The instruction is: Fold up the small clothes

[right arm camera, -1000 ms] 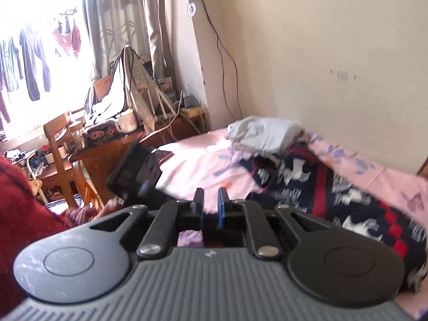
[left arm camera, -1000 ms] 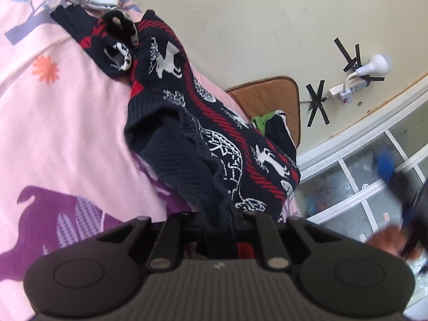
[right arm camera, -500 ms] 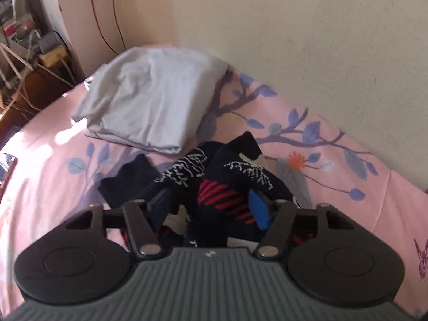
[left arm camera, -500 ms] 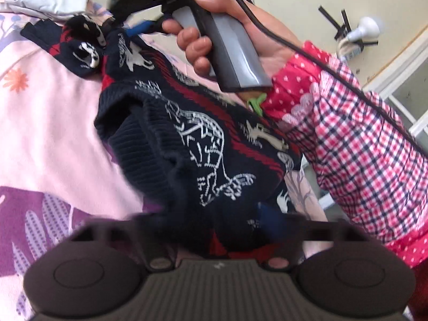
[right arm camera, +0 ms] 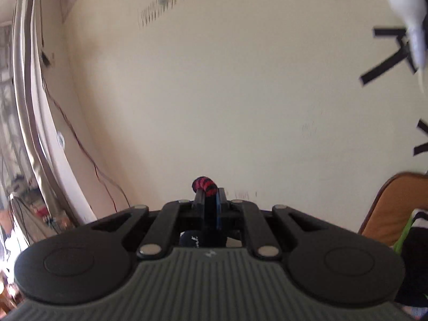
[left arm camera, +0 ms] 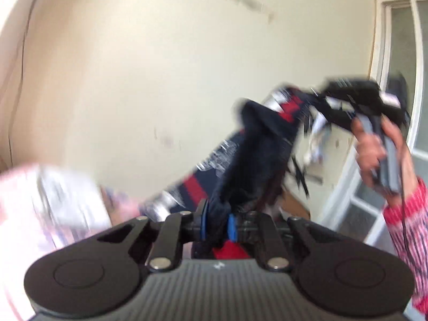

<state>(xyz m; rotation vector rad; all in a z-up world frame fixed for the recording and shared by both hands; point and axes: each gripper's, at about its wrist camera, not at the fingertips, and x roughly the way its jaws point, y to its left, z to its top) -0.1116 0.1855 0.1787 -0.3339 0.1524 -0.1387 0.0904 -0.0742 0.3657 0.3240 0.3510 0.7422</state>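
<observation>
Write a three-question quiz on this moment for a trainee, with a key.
1. True or false: the left gripper has its jaws shut on the dark patterned sweater.
2. In the left wrist view, what does the sweater stretch up towards? A) the right gripper held in a hand; B) a hook on the wall; C) a chair back.
3. Fill in: in the right wrist view, a fold of red and ____ knit pokes up past the closed jaws of the right gripper.

Key: 1 true; 2 A; 3 black.
</observation>
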